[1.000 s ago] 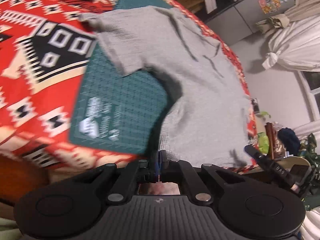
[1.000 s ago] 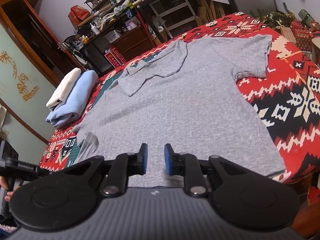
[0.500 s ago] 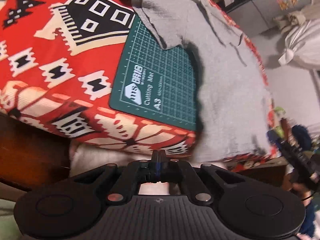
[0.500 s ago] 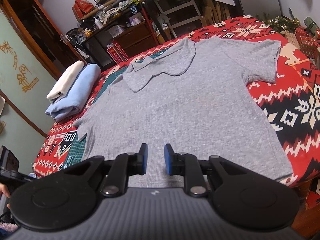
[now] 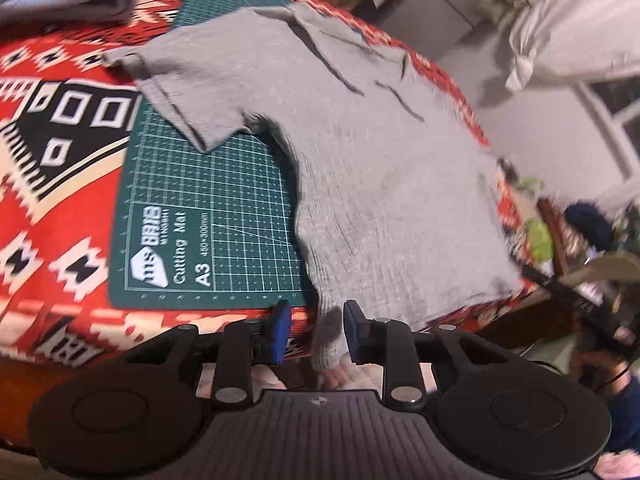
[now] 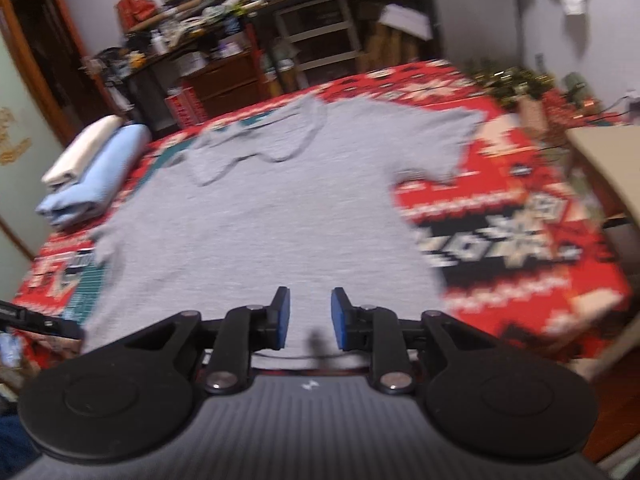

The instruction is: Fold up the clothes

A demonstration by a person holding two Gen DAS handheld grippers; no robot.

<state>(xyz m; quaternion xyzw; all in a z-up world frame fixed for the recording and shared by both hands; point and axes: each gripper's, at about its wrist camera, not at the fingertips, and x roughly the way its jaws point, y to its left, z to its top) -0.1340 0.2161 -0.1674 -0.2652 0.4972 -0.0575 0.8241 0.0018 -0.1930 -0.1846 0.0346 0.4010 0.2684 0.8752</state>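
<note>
The green cutting mat (image 5: 208, 200) is showing white print that reads "Cutting Mat", "A3" and "450×300mm" beside a logo whose characters are too small to make out; it is lying on the red patterned cloth (image 5: 52, 216) that is covering the counter (image 6: 520, 264). One grey short-sleeved shirt (image 5: 380, 184) is lying spread flat across the mat and the cloth, its collar at the far end, one sleeve resting over the mat's grid and its hem hanging over the near edge. The left gripper (image 5: 314, 330) is sitting at that near edge with its jaws just having been opening; the shirt's lower corner is hanging between the two blue pads, and the pads are not pressing on it. The right gripper (image 6: 306, 318) is hovering over the hem with its jaws parted, widening a little, nothing between them but the fabric lying below. Two folded garments are stacked at the far left of the counter: one pale blue (image 6: 96, 176) and one white (image 6: 80, 148). The right wrist view is blurred.
</note>
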